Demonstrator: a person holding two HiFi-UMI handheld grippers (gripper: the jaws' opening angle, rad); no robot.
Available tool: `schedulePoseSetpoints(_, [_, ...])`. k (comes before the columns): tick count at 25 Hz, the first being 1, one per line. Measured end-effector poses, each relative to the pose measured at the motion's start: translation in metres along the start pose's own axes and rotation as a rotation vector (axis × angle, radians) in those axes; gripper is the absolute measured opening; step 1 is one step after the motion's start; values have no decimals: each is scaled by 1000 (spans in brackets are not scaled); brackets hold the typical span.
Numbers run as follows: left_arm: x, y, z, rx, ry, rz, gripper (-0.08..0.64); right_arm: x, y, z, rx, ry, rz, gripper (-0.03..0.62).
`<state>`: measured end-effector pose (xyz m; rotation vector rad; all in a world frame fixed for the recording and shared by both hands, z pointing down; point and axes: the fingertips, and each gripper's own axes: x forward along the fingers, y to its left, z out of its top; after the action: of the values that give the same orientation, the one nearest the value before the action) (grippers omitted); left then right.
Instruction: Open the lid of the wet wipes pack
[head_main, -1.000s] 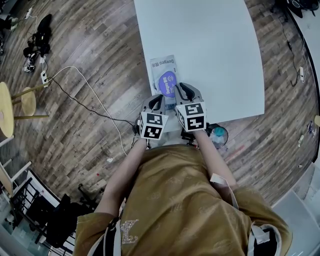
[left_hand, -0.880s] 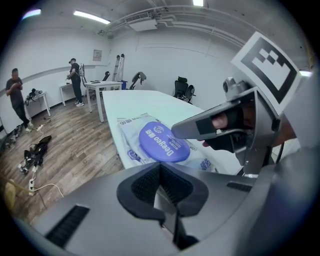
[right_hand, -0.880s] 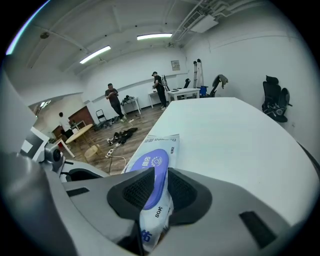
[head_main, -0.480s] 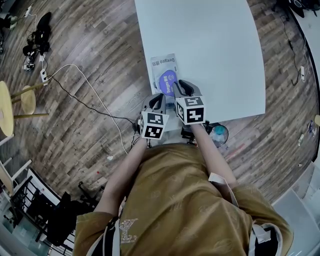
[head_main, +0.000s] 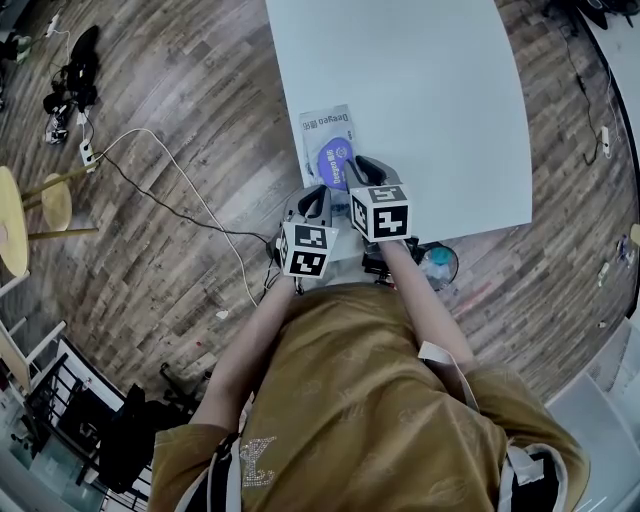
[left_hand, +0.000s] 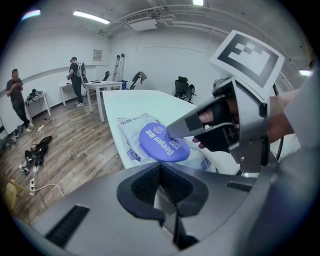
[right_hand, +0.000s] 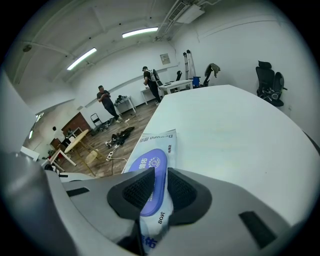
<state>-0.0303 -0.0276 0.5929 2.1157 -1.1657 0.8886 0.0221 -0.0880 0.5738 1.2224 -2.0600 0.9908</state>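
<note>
Wood-plank floor (head_main: 180, 110), streaked grey and brown, surrounds a long white worktop (head_main: 430, 90) with a smooth matte top and rounded corners. Far ahead of the right hand-held gripper (right_hand: 154, 187) the room opens out. A person (right_hand: 105, 101) stands on the planks, a second person (right_hand: 150, 82) stands by a small desk (right_hand: 175, 86), and black office chairs (right_hand: 270, 80) sit along the far wall to its right. On the floor to the left of the left hand-held gripper (left_hand: 161, 182), a pale cable (head_main: 175, 180) loops away from a power strip (head_main: 88, 155). A round yellow stool (head_main: 12, 225) stands farther out that way.

The wet wipes pack (head_main: 325, 130) lies flat at the worktop's near left edge, just ahead of both hand-held grippers. It is a soft, crinkled pouch, pale with blue print. Its lid (head_main: 335, 162) is a glossy blue-violet oval with white lettering.

The right hand-held gripper reaches over the pack's near end. Its ribbed black pads pinch the lid's near edge, and the blue rim runs up between them. In the left gripper view its tapered grey nose crosses the lid's right side and hides part of the pouch behind it. Whether the lid has lifted clear of the pouch cannot be told.

The left hand-held gripper sits just to the left of the right one, short of the pack. Its ribbed pads are pressed together with nothing between them.
</note>
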Motion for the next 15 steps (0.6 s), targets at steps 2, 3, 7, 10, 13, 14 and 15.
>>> schedulePoseSetpoints(2, [0, -2, 0, 1, 0, -1, 5, -1, -1, 0, 2, 1, -1, 66])
schedulePoseSetpoints(3, [0, -2, 1, 2, -1, -2, 5, -1, -1, 0, 1, 1, -1, 66])
schedulePoseSetpoints(7, [-1, -4, 2, 7, -3, -6, 5, -3, -2, 0, 3, 3, -3, 66])
schedulePoseSetpoints(10, [0, -5, 2, 8, -3, -5, 5, -2, -3, -1, 7, 3, -3, 66])
schedulePoseSetpoints(13, [1, -5, 1, 7, -4, -4, 5, -2, -3, -2, 29, 7, -3, 64])
schedulePoseSetpoints(14, [1, -4, 1, 7, -4, -4, 5, -1, -4, -2, 44, 10, -1, 65])
schedulePoseSetpoints(15, [1, -4, 1, 6, -4, -5, 5, 0, -4, -2, 61, 15, 2, 64])
